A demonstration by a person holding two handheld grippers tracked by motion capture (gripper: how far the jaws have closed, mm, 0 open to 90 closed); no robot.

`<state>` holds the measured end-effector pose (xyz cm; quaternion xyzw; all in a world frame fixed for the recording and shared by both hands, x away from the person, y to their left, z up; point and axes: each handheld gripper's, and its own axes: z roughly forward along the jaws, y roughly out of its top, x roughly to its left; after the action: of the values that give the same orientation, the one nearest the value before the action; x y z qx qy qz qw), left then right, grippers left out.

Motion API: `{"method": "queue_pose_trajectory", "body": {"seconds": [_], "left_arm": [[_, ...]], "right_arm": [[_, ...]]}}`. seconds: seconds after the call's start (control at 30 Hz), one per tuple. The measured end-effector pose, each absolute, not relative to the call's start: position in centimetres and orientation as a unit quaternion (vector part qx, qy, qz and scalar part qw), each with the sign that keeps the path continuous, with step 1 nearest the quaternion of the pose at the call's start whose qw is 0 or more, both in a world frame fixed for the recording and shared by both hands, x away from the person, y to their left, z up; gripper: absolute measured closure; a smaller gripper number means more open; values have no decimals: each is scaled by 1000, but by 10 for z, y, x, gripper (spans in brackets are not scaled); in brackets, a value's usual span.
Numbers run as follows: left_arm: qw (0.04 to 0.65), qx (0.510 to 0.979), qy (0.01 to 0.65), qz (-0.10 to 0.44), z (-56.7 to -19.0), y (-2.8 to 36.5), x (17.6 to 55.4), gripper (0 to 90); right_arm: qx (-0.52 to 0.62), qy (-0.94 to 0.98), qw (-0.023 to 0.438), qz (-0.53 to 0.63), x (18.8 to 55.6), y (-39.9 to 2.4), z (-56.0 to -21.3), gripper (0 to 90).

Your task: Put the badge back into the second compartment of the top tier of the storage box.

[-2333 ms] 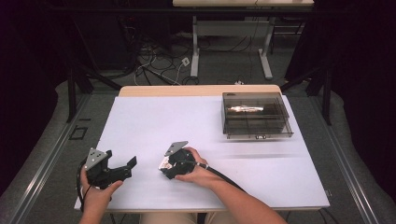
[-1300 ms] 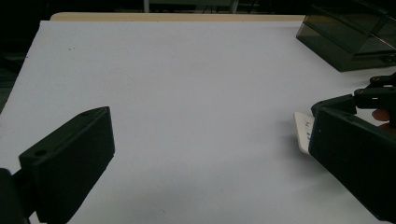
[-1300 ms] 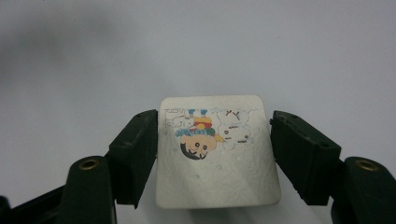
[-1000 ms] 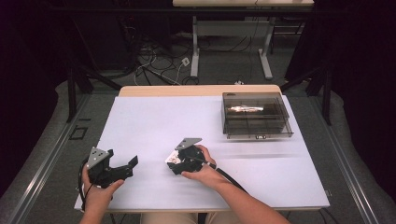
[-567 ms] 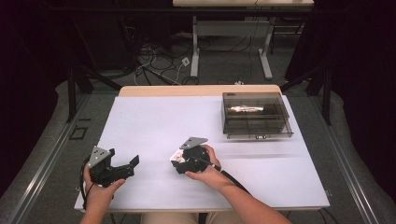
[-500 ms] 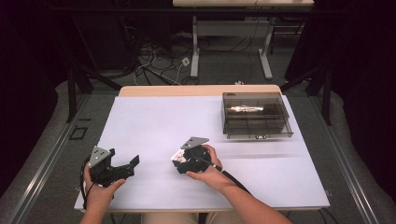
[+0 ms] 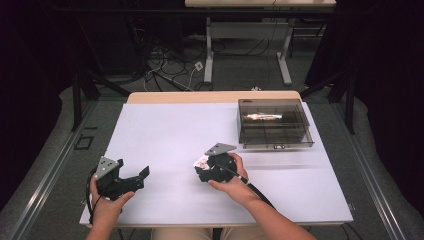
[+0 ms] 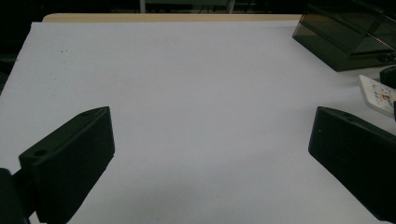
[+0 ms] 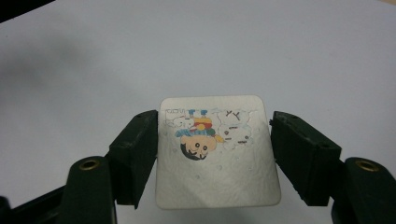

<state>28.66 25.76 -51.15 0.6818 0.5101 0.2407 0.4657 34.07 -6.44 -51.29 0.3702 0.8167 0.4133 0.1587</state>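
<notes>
My right gripper [image 9: 215, 122] is shut on a small white square packet [image 9: 217, 158] printed with a cartoon figure, its jaws pressing the packet's two side edges. From above, that packet [image 7: 201, 161] sticks out to the left of the right gripper [image 7: 204, 169], held a little above the white table [image 7: 170, 130] near its middle front. The left gripper [image 7: 142, 178] rests at the front left with its jaws pointing right. In its own view the left gripper [image 8: 211, 116] stands wide open with nothing between the jaws, and the packet [image 8: 379, 93] shows at the right edge.
A dark see-through lidded box [image 7: 274, 122] sits at the table's back right with a pale object inside; its corner [image 8: 345, 37] appears in the left gripper view. Beyond the table are desk legs and cables on the floor.
The right hand has carried the packet to the right and slightly up, away from the left gripper. The left hand has stayed where it was.
</notes>
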Motion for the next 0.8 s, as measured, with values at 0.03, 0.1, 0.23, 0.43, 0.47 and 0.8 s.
{"method": "queue_pose_trajectory", "body": {"seconds": [0.03,0.1,0.23,0.43,0.47,0.8], "left_arm": [[465,682,510,240,-511,258,287,5],[465,682,510,241,-511,258,286,5],[465,682,510,242,-511,258,286,5],[465,682,510,242,-511,258,286,5],[465,682,510,242,-511,258,286,5],[464,682,509,244,-511,258,286,5]], "right_arm": [[372,818,160,408,341,-67,-511,330],[383,810,161,413,341,-70,-509,329],[396,803,168,413,341,-78,-505,329],[424,787,174,413,342,-92,-498,330],[428,785,177,412,343,-95,-496,330],[458,765,192,410,348,-121,-487,330]]}}
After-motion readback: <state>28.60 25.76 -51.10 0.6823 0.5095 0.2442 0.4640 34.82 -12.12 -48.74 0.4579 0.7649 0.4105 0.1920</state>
